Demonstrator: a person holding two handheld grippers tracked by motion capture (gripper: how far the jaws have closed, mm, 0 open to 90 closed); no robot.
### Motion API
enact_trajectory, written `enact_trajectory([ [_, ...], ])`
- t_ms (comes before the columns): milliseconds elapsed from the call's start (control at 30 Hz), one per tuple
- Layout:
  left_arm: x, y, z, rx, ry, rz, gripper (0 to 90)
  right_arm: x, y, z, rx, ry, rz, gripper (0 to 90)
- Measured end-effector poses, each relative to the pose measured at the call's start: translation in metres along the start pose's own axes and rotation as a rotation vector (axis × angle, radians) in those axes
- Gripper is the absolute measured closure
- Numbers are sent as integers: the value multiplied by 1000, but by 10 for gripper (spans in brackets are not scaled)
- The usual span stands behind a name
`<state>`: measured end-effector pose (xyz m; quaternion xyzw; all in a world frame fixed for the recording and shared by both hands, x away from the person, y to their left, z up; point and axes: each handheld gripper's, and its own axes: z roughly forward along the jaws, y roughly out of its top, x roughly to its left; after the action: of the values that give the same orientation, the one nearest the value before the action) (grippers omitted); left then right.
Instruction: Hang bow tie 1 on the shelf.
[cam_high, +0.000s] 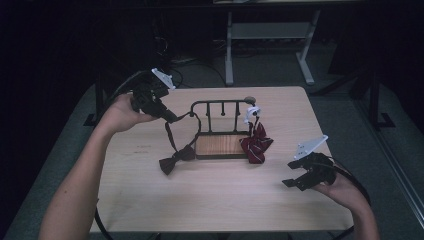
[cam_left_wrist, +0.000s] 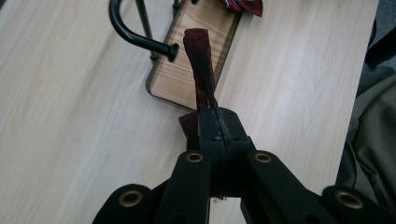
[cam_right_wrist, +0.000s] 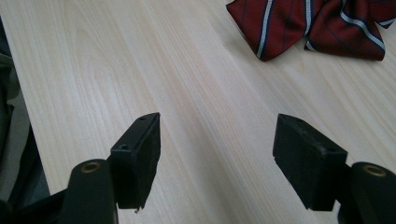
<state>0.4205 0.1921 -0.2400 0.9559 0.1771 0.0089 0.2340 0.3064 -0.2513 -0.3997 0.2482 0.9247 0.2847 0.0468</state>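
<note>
The left gripper (cam_left_wrist: 215, 122) pinches the dark bow tie's strap (cam_left_wrist: 200, 65) between closed jaws, just short of the rack's hook (cam_left_wrist: 140, 39); looping it cleanly likely needs steady tension, while the right gripper (cam_right_wrist: 217, 161) waits with jaws spread above the tabletop (cam_right_wrist: 140, 70)

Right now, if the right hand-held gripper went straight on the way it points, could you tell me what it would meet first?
The right hand-held gripper is open and points across bare table. Straight ahead the wood looks free; the striped red bow tie lies farther on and somewhat to the right, so it would probably be the first thing met, though depth is unclear.
</note>
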Motion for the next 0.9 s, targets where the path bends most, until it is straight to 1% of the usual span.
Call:
enact_trajectory([
  [200, 10, 4, 0, 10, 1, -17, 898, 0, -1, -2, -4, -2, 8, 318],
  [267, 13, 5, 0, 8, 5, -24, 898, 0, -2, -2, -4, -3, 7, 318],
  [333, 16, 5, 0, 10, 7, -30, 898, 0, -2, -3, -4, -1, 15, 318],
  [400, 18, 6, 2, 9, 3, -37, 897, 0, -3, -3, -4, -1, 18, 318],
  [600, 25, 5, 7, 23, 5, -57, 898, 0, -3, -3, -6, -5, 13, 318],
  [700, 28, 5, 9, 29, 11, -65, 897, 0, -3, -3, -7, -2, 15, 318],
  [900, 34, 3, 11, 38, 7, -86, 896, 1, -3, -3, -5, -1, 14, 318],
])
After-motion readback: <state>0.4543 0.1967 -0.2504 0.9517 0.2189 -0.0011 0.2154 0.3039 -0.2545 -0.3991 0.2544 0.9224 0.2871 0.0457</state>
